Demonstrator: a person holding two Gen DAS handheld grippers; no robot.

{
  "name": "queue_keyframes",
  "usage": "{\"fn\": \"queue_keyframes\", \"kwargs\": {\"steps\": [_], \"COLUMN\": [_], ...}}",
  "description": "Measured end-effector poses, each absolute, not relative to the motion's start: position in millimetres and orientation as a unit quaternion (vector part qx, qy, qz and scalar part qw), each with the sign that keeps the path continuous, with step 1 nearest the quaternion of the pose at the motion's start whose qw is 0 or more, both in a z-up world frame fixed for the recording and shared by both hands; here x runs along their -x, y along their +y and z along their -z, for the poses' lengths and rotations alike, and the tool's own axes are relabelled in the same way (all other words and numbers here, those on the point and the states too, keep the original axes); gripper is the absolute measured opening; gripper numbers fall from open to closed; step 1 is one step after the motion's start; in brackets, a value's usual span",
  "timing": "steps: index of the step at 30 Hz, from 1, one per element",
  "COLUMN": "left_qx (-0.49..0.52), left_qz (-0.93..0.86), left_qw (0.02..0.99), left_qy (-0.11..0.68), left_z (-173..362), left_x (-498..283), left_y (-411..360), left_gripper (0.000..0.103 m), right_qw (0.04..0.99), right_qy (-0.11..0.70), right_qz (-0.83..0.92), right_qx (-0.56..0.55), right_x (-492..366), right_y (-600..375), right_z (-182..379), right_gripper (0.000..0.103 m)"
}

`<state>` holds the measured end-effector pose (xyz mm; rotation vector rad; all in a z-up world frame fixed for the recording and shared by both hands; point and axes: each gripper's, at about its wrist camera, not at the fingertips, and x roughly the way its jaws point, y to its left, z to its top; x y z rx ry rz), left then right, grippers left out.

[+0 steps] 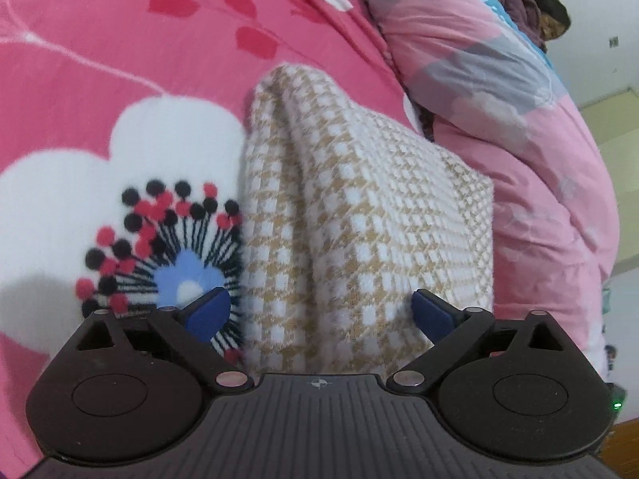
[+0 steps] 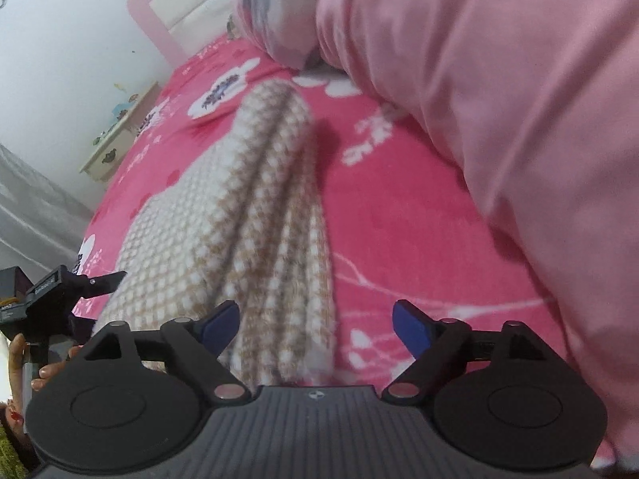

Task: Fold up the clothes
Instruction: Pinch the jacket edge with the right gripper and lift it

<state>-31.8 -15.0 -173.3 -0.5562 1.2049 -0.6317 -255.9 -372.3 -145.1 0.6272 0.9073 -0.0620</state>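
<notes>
A beige-and-white houndstooth knit garment lies folded into a long strip on the pink flowered bed sheet. My left gripper is open, its blue pads straddling the garment's near end without pressing it. In the right wrist view the same garment runs away from the camera, with lengthwise folds. My right gripper is open just above its near end, with the left pad over the knit and the right pad over the sheet. Nothing is gripped.
A bulky pink quilt is piled beside the garment, with dark clothing on top. A pale bedside cabinet and a pink headboard stand beyond the bed. A hand holds the left gripper's black body.
</notes>
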Motion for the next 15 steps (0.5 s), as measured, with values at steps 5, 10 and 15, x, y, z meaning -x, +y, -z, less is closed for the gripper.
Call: {"fn": "queue_keyframes", "kwargs": {"steps": [5,10,15], "left_qx": [0.253,0.251,0.274], "left_qz": [0.297,0.300,0.288], "left_qw": [0.740,0.743,0.746], "left_qy": [0.548,0.542,0.535], "left_z": [166.8,161.9,160.3], "left_x": [37.1,38.4,26.0], "left_y": [-13.5,-12.3,-10.2], "left_gripper": [0.099,0.099,0.099], "right_qw": [0.837,0.828,0.843], "right_qy": [0.435,0.420,0.395], "right_qz": [0.027,0.008,-0.015], "right_qx": [-0.331,-0.372,-0.366], "right_x": [260.8,261.3,237.3], "right_y": [-375.4,-382.0,-386.3], "right_z": [153.2,151.7,142.0], "right_gripper": [0.095,0.097,0.099]}}
